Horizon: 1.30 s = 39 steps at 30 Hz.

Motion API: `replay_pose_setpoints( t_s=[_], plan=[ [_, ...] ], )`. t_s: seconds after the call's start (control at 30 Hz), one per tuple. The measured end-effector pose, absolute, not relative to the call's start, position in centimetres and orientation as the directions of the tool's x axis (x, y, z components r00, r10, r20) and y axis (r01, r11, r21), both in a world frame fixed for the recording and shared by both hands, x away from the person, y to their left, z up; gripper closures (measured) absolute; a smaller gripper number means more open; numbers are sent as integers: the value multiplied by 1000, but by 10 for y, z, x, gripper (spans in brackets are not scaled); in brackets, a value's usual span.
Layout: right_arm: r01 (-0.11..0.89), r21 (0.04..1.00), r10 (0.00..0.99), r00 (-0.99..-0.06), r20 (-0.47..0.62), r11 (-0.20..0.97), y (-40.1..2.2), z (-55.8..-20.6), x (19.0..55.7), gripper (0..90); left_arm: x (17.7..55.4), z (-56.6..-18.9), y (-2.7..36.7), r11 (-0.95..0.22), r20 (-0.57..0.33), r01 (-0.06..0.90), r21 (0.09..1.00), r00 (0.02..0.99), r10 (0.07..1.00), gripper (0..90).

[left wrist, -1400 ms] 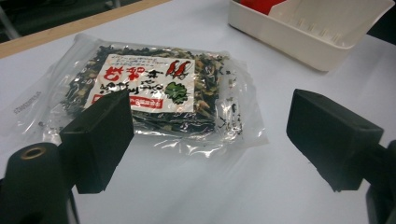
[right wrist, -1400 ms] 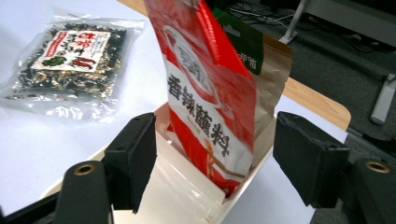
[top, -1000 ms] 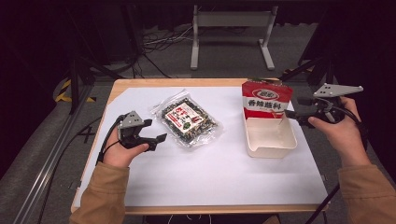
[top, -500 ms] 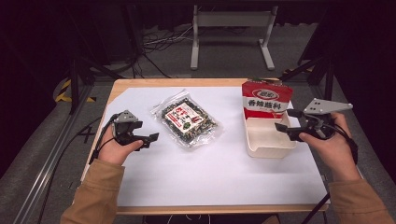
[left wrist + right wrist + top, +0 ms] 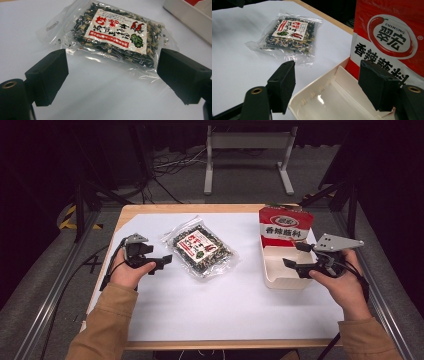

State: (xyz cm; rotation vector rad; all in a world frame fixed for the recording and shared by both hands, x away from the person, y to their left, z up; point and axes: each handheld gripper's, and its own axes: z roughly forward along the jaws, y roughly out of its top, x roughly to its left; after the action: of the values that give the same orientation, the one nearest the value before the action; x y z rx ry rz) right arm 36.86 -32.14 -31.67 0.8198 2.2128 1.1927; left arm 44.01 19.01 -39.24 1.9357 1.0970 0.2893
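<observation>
Just ahead of the left gripper (image 5: 161,262), whose fingers (image 5: 48,75) have just been opening wide and hold nothing, the seaweed packet (image 5: 115,35) lies flat on the worktop (image 5: 210,305): light, crinkly, slippery, best pinched by its near edge.

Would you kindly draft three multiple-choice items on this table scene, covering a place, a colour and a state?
1. Where does the red packet stand?
A. in the white tray
B. on the clear bag
C. on the floor

2. What colour is the tray?
A. blue
B. white
C. black

3. How are the left gripper jaws?
A. shut on the bag
B. shut empty
C. open

Answers:
1 A, it rises from the tray's far end.
2 B, its walls are white.
3 C, the jaws stand apart, short of the bag.
</observation>
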Motion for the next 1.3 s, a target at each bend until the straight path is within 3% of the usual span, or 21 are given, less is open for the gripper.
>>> replay_pose_setpoints(
  t_s=[0.3, 0.53, 0.77, 1.3],
  plan=[
    [244, 879, 702, -700, -132, 409, -315, -322, 364, 300, 451, -411, 174, -271, -167, 604, 749, 568, 806, 201],
    [233, 878, 698, -701, -147, 419, -313, -322, 361, 299, 455, -421, 159, -251, -246, 647, 720, 575, 780, 267],
    [233, 877, 701, -697, -150, 420, -315, -322, 359, 299, 462, -431, 154, -255, -317, 719, 647, 557, 767, 234],
    [234, 877, 698, -701, -147, 419, -314, -324, 359, 294, 470, -443, 145, -178, -386, 768, 615, 491, 781, 283]
  ],
)
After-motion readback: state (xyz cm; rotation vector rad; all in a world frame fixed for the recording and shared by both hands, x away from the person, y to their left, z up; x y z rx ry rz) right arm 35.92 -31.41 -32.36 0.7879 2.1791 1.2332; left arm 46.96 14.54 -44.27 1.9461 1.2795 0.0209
